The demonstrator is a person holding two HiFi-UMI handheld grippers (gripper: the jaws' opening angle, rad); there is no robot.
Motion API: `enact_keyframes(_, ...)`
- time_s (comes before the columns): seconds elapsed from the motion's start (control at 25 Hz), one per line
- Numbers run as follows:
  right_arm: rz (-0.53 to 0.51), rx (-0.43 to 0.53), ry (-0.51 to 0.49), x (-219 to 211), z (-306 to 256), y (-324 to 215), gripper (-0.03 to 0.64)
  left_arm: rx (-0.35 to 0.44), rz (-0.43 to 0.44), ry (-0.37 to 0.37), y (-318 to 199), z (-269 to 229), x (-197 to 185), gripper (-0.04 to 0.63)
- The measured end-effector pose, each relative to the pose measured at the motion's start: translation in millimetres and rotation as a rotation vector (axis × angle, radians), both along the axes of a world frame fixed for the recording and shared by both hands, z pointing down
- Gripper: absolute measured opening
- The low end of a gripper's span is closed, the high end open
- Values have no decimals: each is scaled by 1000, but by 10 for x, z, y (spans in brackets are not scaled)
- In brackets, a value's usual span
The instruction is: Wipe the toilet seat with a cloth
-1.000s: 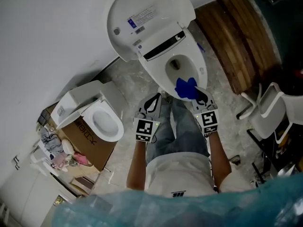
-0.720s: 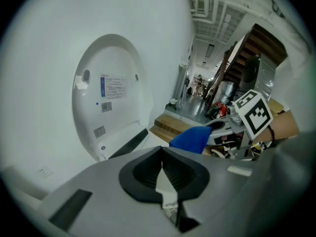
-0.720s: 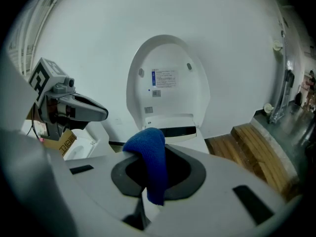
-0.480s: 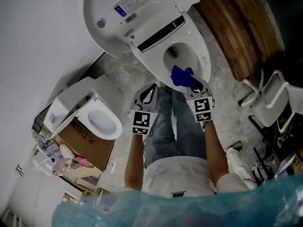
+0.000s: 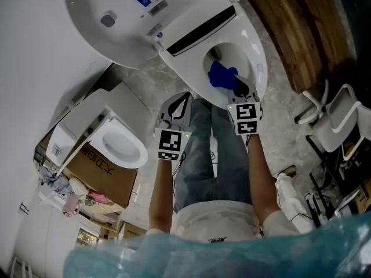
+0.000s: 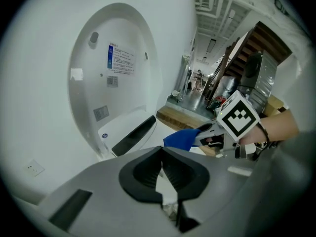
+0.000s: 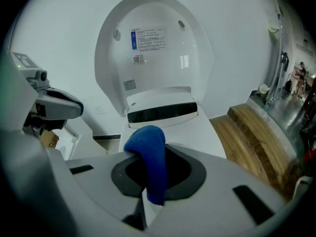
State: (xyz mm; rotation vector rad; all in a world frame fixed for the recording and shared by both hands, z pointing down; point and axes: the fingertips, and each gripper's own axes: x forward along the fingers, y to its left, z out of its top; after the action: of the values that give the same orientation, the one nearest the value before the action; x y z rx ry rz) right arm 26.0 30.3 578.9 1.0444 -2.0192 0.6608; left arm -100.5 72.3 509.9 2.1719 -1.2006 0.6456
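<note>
Toilet seat [image 5: 261, 48], head view: a white ring in the upper middle of the frame, with the lid [image 5: 104, 16] tipped up behind it. It fills more of the frame than a second ago, so the person has leaned in.
Cloth, head view: the blue cloth [image 5: 222, 76] now sits over the bowl opening by the ring's inner edge. A second ago it hung at the front lip. Contact with the ring cannot be told.
Right claw, head view: the right claw [image 5: 236, 86] has come forward over the front rim.
Left claw, head view: the left claw [image 5: 184, 100] is held just short of the toilet's front, left of the cloth.
Meaning: the approach looks nearly done, and wiping seems about to begin.
Left gripper view: this claw is pressed together at the tips with nothing between. The cloth shows at mid-right.
Right gripper view: this claw is pinching the cloth, which folds over the top and hangs down between the jaws.
Seat's look: glossy white with no stain visible, and a dark strip [image 7: 160, 113] at the hinge end.
</note>
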Motion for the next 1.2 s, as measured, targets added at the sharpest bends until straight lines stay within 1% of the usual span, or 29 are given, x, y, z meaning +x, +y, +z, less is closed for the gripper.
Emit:
enact_keyframes(0.16, -41, 2, 29, -51, 222, -74, 20, -3, -8, 3, -79, 190, 4, 11)
enact_keyframes(0.28, -53, 0, 37, -126, 356, -128, 20, -8, 3, -1, -126, 303, 7, 11)
enact_keyframes(0.44, -34, -15, 44, -231, 516, -219, 21, -7, 24, 6, -185, 405, 20, 11)
enact_keyframes(0.68, -16, -80, 50, -456, 798, -344, 29, -13, 30, 11, -257, 507, -39, 11)
enact_keyframes(0.88, -30, -83, 24, -627, 889, -419, 40, -35, 29, 8, -272, 620, -127, 11)
enact_keyframes(1.2, -84, -71, -64, -892, 1011, -469, 67, -58, 33, 11, -289, 738, -178, 11)
